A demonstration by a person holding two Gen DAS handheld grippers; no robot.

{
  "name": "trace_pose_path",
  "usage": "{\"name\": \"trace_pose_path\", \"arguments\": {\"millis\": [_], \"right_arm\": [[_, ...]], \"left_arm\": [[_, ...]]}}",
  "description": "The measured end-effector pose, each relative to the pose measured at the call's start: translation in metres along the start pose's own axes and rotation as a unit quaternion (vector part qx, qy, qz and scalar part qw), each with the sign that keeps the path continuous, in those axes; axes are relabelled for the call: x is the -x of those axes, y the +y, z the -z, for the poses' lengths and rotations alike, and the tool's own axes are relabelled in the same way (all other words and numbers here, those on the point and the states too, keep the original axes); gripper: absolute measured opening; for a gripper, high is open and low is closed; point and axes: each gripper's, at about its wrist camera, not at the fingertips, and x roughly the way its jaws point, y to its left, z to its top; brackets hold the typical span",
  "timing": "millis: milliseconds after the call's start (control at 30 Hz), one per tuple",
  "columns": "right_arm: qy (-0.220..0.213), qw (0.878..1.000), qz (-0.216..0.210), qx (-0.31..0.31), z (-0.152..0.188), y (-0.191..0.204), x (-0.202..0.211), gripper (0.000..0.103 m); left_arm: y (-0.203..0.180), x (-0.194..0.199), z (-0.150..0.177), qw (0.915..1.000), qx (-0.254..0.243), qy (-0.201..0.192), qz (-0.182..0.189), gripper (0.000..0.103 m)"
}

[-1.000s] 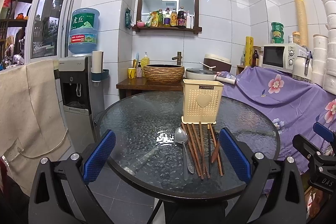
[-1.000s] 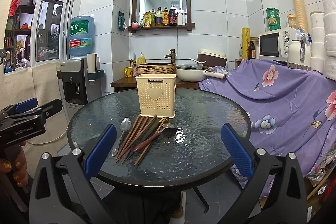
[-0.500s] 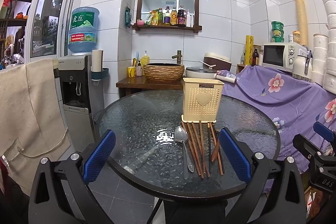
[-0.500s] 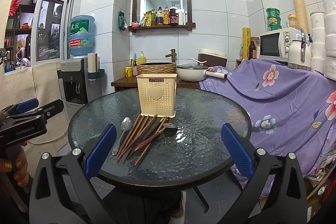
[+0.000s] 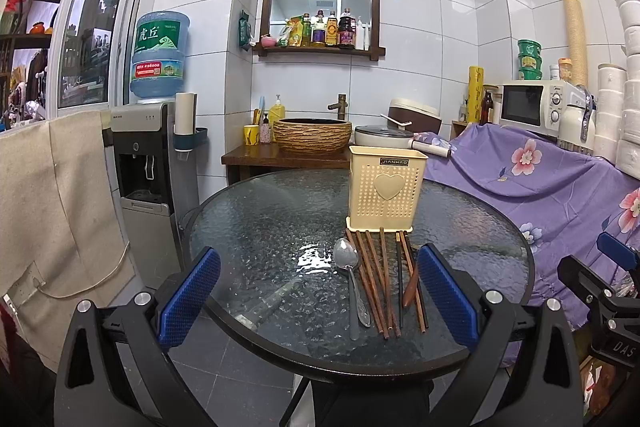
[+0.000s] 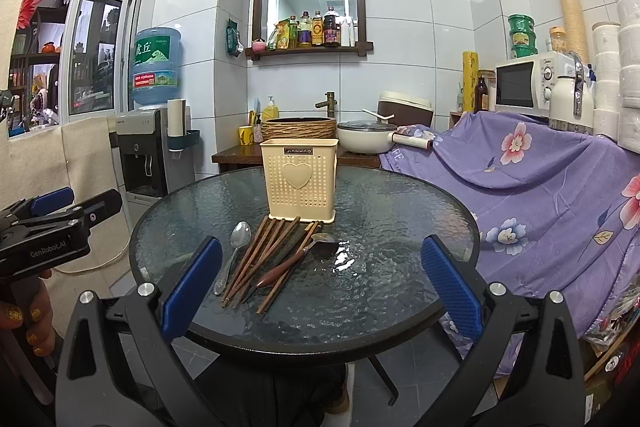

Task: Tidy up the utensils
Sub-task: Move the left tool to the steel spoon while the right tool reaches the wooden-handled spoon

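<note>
A cream perforated utensil holder (image 5: 386, 193) (image 6: 299, 183) with a heart on its front stands upright on the round glass table (image 5: 260, 227) (image 6: 400, 219). In front of it lie a metal spoon (image 5: 352, 287) (image 6: 232, 257), several wooden chopsticks (image 5: 374, 283) (image 6: 260, 255) and a dark wooden-handled spoon (image 6: 298, 259). My left gripper (image 5: 318, 295) is open, held off the table's near edge with the utensils between and beyond its fingers. My right gripper (image 6: 320, 287) is open too, short of the near edge, nothing in it.
A purple floral cloth (image 6: 540, 179) covers furniture to the right, with a microwave (image 6: 524, 83) on it. A water dispenser (image 5: 146, 183) stands at the left. Behind the table are a woven basin (image 5: 312, 135) and a pot (image 6: 364, 141). A hand (image 6: 24, 319) holds the left gripper.
Both views have shifted only slightly. The utensils and holder have not moved and both grippers stay open.
</note>
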Motion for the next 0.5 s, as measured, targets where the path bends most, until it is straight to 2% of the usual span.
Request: {"name": "trace_pose_path", "arguments": {"millis": [167,333,500], "right_arm": [[0.005,1.000,0.000,0.004,0.003,0.001,-0.004,0.098],[0.028,1.000,-0.002,0.004,0.007,-0.003,-0.021,0.098],[0.089,0.996,0.010,0.011,0.015,-0.012,-0.064,0.098]], "left_arm": [[0.001,-0.008,0.006,1.0000,-0.003,0.007,0.001,0.097],[0.001,-0.029,0.012,0.9995,-0.017,0.027,-0.004,0.097],[0.010,-0.072,0.021,0.9956,-0.018,0.092,-0.004,0.097]]}}
